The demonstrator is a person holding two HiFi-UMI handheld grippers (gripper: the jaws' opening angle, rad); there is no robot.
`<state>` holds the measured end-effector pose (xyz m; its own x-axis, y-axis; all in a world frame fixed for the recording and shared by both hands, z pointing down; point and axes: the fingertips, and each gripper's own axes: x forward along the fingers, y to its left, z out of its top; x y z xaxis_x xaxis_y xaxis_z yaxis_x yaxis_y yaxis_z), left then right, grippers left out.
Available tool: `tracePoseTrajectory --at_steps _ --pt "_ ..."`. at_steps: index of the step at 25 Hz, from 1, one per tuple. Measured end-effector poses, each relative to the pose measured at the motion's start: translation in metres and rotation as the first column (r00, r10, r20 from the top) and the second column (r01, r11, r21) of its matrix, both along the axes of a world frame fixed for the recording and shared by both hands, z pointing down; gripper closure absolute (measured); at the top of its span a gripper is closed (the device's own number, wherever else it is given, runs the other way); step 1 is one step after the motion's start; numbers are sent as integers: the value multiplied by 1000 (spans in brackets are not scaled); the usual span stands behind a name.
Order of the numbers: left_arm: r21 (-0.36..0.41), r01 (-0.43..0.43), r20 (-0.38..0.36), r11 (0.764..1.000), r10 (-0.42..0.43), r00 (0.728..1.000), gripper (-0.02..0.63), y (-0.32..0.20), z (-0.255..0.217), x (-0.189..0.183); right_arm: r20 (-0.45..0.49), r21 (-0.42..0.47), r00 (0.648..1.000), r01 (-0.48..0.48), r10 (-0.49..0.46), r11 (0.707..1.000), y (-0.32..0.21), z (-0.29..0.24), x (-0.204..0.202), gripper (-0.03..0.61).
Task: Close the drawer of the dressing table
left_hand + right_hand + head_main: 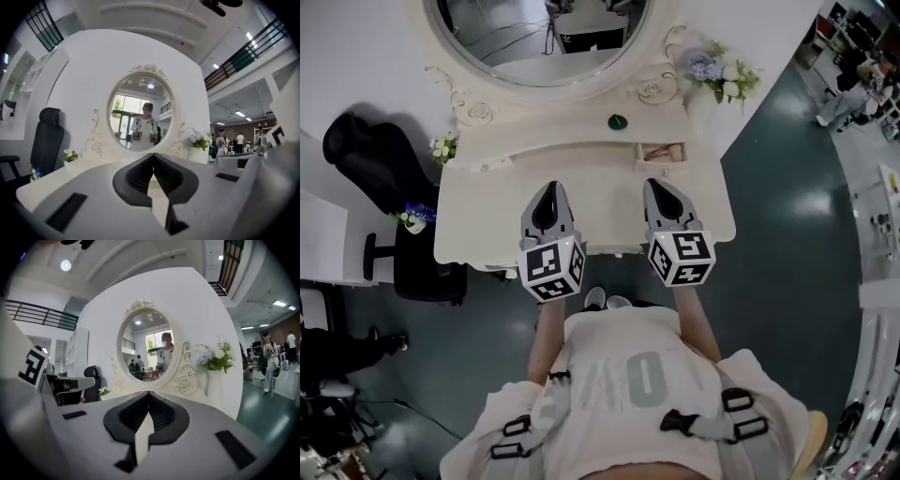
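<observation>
The cream dressing table [487, 234] stands below me with its oval mirror [544, 37] at the back. A small drawer [662, 154] in the raised shelf right of centre is pulled out, with pale items inside. My left gripper [549, 190] hovers over the tabletop's middle, pointing at the mirror, jaws shut and empty. My right gripper [657, 186] is beside it, just in front of the open drawer and apart from it, shut and empty. The left gripper view shows closed tips [153, 155] facing the mirror [140, 115]. The right gripper [149, 393] faces the mirror [147, 348] too.
A dark green object [617, 121] lies on the shelf left of the drawer. A vase of flowers [722, 80] stands at the table's back right, small flower pots [442, 148] at the left. A black office chair [384, 169] is left of the table.
</observation>
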<state>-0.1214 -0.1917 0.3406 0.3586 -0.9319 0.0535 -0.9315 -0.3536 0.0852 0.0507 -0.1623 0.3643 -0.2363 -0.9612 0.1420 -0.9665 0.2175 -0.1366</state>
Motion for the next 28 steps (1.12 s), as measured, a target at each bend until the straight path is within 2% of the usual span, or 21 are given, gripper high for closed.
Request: tracePoseTrajectory --at_steps 12,13,14,17,21,28 --pt "0 -111 25 994 111 994 595 -33 3 -8 -36 -41 996 -85 84 996 -18 10 -20 572" --pt "3 -117 19 993 117 993 595 -35 3 -11 -32 -42 996 -81 80 996 -18 11 -24 558" --pt "5 -122 10 992 122 992 595 -37 4 -14 -30 -45 997 -72 71 996 -18 12 -29 482" --pt "-3 -133 -1 991 133 991 595 -42 11 -21 -27 -61 998 -61 60 996 -15 20 -39 391" --pt "-4 -153 0 988 153 988 595 -47 16 -16 2 -68 996 -91 92 994 -22 25 -24 253" --pt "32 -128 20 991 127 992 595 -68 7 7 3 -68 994 -107 107 992 -41 27 16 259"
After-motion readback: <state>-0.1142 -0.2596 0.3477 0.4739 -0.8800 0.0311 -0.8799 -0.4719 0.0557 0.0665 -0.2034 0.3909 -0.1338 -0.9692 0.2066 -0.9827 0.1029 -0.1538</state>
